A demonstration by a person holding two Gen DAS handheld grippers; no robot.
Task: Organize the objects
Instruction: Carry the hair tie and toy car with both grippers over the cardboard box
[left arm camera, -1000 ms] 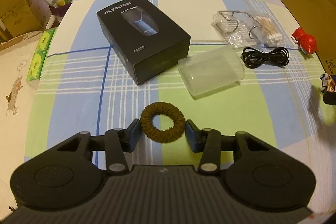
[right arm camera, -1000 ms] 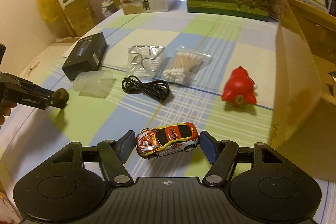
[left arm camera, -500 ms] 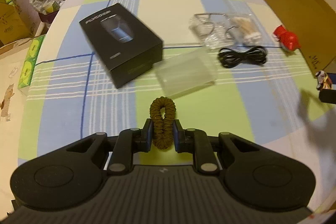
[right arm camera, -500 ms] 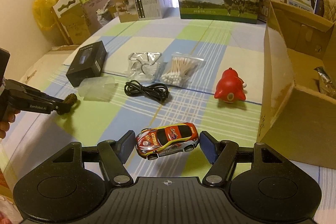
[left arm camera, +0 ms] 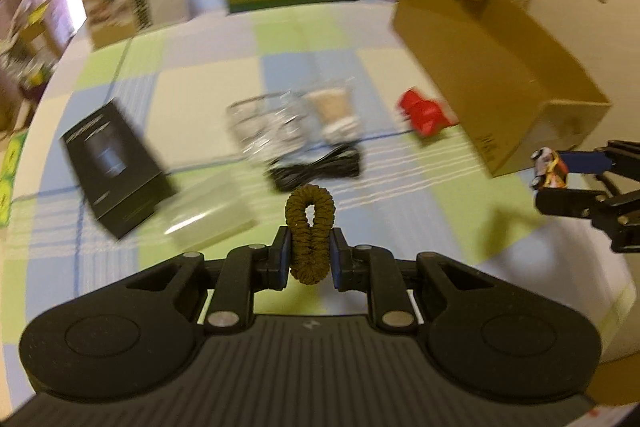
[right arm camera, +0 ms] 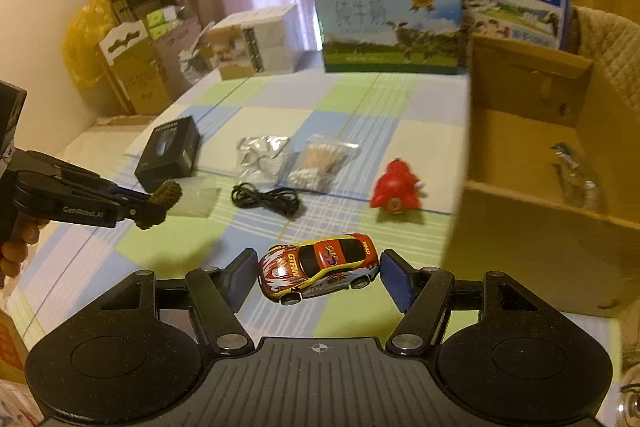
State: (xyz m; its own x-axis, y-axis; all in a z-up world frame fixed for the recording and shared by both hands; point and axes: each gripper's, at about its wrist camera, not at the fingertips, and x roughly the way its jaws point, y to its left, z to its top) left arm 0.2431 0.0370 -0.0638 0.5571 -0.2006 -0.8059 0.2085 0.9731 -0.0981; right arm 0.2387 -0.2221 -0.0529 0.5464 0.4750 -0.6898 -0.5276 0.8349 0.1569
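A brown hair scrunchie [left arm camera: 309, 211] is squeezed upright between the fingers of my left gripper [left arm camera: 308, 255], which is shut on it and held above the checked tablecloth. From the right wrist view the left gripper [right arm camera: 156, 205] and its scrunchie [right arm camera: 168, 193] hang at the left, a hand behind them. My right gripper [right arm camera: 318, 267] is shut on a red and yellow toy car [right arm camera: 320, 263], gripped end to end and off the table. In the left wrist view the car [left arm camera: 546, 169] sits in the right gripper [left arm camera: 560, 175] beside the open cardboard box [left arm camera: 500, 67].
On the cloth lie a black box [right arm camera: 170, 155], a clear plastic case [left arm camera: 208, 215], a black cable [right arm camera: 266, 197], a bag of cotton swabs [right arm camera: 320, 163], a clear packet [right arm camera: 262, 157] and a red toy [right arm camera: 396, 193]. Milk cartons [right arm camera: 390, 23] line the far edge. The cardboard box [right arm camera: 540, 227] holds a wrapped item.
My left gripper closed on the scrunchie, lifted it off the cloth and swung toward the cardboard box. My right gripper rose with the toy car and neared the box.
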